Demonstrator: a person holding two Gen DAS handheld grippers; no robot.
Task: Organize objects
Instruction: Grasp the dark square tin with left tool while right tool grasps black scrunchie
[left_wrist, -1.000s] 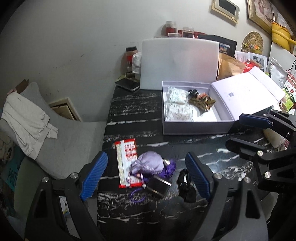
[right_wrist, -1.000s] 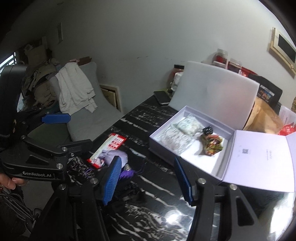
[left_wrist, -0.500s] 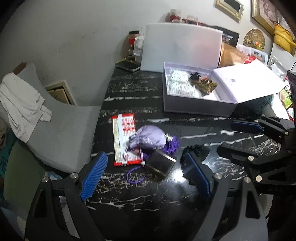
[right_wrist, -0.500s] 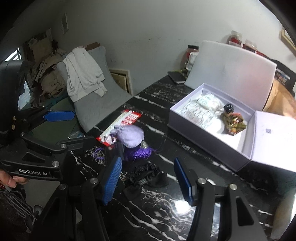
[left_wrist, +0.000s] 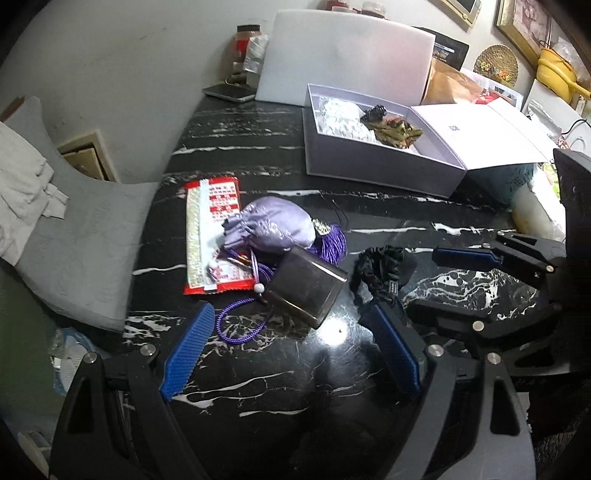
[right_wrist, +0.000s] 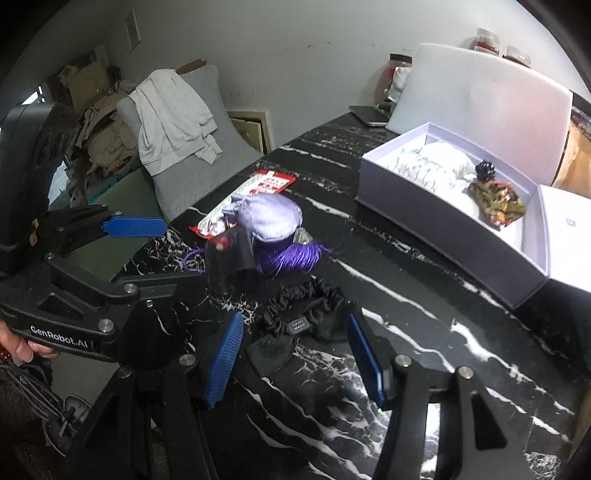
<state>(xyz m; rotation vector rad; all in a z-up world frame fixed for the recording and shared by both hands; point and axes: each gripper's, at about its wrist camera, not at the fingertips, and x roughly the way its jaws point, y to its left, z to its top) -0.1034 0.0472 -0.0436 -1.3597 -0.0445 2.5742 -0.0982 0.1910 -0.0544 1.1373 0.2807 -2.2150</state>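
Observation:
A red packet (left_wrist: 212, 236), a lilac drawstring pouch (left_wrist: 271, 229) with a purple tassel, a dark metal case (left_wrist: 308, 286) and a black scrunchie (left_wrist: 380, 271) lie together on the black marble table (left_wrist: 295, 369). An open grey box (left_wrist: 373, 168) behind them holds white packets and a patterned scrunchie (left_wrist: 397, 129). My left gripper (left_wrist: 291, 354) is open and empty, just in front of the metal case. My right gripper (right_wrist: 295, 356) is open and empty, its fingers on either side of the black scrunchie (right_wrist: 304, 312). The pouch (right_wrist: 271, 218) and box (right_wrist: 450, 221) show in the right wrist view too.
A white foam board (left_wrist: 347, 62) leans behind the box, with jars and a phone (left_wrist: 229, 92) to its left. The box lid (left_wrist: 484, 138) lies open to the right. A grey cushioned chair (right_wrist: 192, 122) with a white cloth stands off the table's left edge.
Both grippers have moved down and closer to the pile of loose items. The right gripper has come up to the black scrunchie. Nothing has been picked up.

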